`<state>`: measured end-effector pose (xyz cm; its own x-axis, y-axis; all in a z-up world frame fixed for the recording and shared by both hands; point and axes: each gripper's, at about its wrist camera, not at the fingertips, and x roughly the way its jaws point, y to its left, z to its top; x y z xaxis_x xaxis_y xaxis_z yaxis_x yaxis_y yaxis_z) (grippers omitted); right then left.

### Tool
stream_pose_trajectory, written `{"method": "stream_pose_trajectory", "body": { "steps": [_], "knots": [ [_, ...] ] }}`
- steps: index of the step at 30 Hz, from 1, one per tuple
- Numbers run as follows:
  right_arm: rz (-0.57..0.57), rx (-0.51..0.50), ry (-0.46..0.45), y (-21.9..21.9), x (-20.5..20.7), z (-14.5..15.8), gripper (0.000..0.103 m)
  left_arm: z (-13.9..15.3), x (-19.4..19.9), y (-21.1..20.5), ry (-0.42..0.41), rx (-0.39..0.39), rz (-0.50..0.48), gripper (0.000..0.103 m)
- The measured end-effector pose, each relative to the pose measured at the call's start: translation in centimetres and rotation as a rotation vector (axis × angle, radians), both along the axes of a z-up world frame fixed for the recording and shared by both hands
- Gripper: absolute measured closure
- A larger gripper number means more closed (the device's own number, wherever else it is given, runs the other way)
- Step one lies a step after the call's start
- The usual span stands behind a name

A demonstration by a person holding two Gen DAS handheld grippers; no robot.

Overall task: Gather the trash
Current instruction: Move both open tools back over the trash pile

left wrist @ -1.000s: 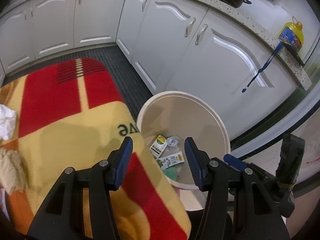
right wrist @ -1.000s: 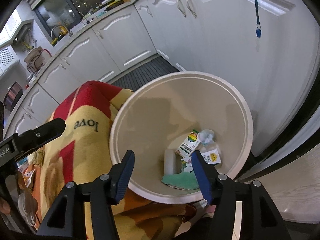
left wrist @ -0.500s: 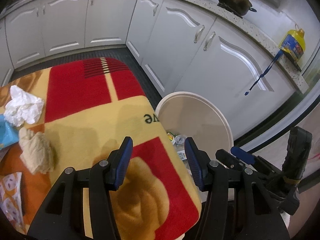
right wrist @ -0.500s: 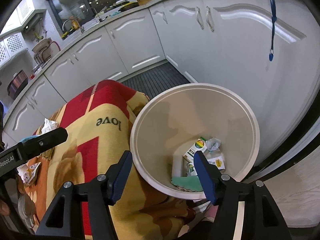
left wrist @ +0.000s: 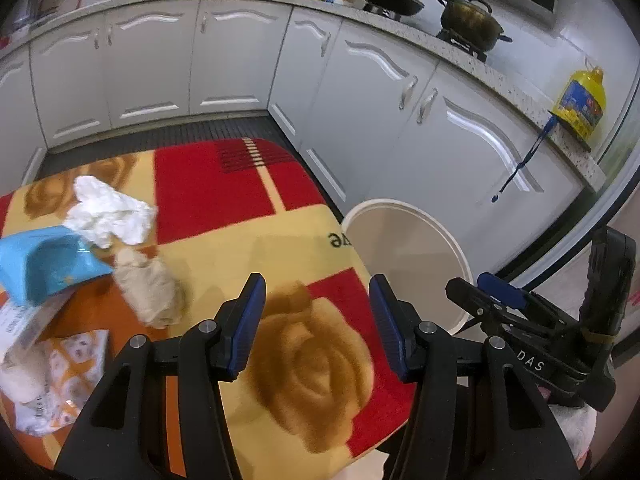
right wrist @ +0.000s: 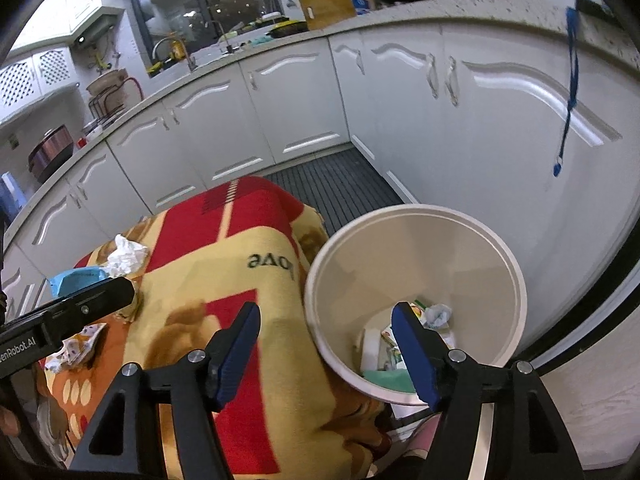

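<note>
A white round trash bin (left wrist: pixel 404 256) (right wrist: pixel 416 280) stands on the floor by the table's right edge, with cartons and a crumpled tissue (right wrist: pixel 438 314) inside. On the red and yellow cloth lie a crumpled white tissue (left wrist: pixel 106 212) (right wrist: pixel 126 258), a beige wad (left wrist: pixel 150 290), a blue plastic piece (left wrist: pixel 44 268) (right wrist: pixel 78 278) and a patterned wrapper (left wrist: pixel 60 376) (right wrist: pixel 78 346). My left gripper (left wrist: pixel 318 324) is open and empty over the cloth. My right gripper (right wrist: pixel 328 354) is open and empty, over the bin's near rim.
White kitchen cabinets (left wrist: pixel 224 64) wrap around the table (left wrist: pixel 224 200) and bin. A dark ribbed floor mat (right wrist: pixel 336 184) lies in front of them. A yellow oil bottle (left wrist: pixel 580 100) and pots sit on the counter. The right gripper's body (left wrist: pixel 532 344) shows beside the bin.
Both grippers have pulled back and turned left, away from the bin toward the table. The trash on the cloth has come into view. Both stay open.
</note>
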<state>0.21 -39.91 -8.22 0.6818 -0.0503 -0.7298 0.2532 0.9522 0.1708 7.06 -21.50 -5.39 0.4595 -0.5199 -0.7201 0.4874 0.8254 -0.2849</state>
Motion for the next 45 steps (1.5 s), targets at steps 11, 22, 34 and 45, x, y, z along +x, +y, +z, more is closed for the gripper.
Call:
{"method": "stream_pose_trajectory", "body": {
  "steps": [11,22,34,45],
  "knots": [
    [0.057,-0.031,-0.026,3.5,0.5,1.6,0.034,1.3,-0.8,5.3,-0.031,0.005,0.063,0.051],
    [0.109,-0.051,-0.031,6.8,1.1,2.3,0.029,1.6,-1.2,10.4,-0.029,-0.005,0.127,0.050],
    [0.189,-0.039,-0.015,10.4,2.0,1.9,0.023,1.1,-1.0,18.0,0.018,-0.007,0.202,0.040],
    [0.285,-0.014,0.028,13.3,3.7,0.4,0.022,-0.4,-0.8,24.7,0.070,-0.013,0.291,0.039]
  ]
}}
